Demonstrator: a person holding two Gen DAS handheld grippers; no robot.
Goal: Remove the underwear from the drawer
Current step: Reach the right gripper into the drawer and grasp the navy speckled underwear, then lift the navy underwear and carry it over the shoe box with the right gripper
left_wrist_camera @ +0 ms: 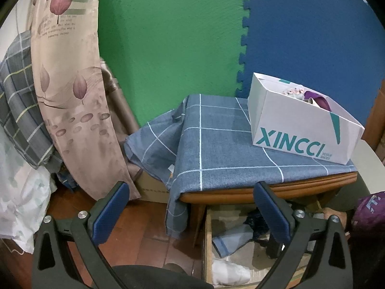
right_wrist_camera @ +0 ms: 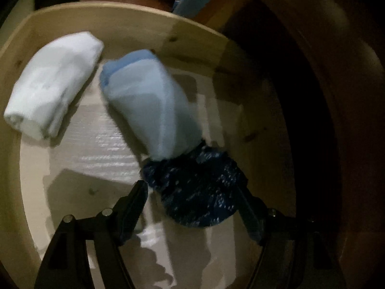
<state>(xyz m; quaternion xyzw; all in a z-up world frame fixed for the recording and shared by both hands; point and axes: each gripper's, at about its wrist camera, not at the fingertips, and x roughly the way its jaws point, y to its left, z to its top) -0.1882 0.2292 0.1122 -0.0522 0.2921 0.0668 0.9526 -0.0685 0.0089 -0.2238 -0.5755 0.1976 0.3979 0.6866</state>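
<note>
In the right wrist view the right gripper (right_wrist_camera: pixel 192 207) reaches down into the open drawer (right_wrist_camera: pixel 134 21) with its jaws spread wide, one finger on each side of a dark blue patterned bundle of underwear (right_wrist_camera: pixel 199 192) at lower centre; the pads look close to the cloth, but I cannot tell whether they press on it yet. This bundle should be light, soft and floppy, likely to sag and unroll if pinched at an edge, so a grip across its thick middle seems safest. Touching its upper edge lies a pale blue folded piece (right_wrist_camera: pixel 146 106), and well to the upper left a white rolled piece (right_wrist_camera: pixel 50 84); both look equally soft and could drag along if cloth catches. In the left wrist view the left gripper (left_wrist_camera: pixel 192 207) hangs wide open with nothing between its fingers, the drawer at lower right of the frame. Beyond, a checked blue cloth (left_wrist_camera: pixel 228 144) covers the cabinet top, bearing a white shoebox (left_wrist_camera: pixel 296 130) printed "XINCCI" and "VOGUE SHOES". At upper left a curtain (left_wrist_camera: pixel 69 72) carries small print too blurred to read fully.
</note>
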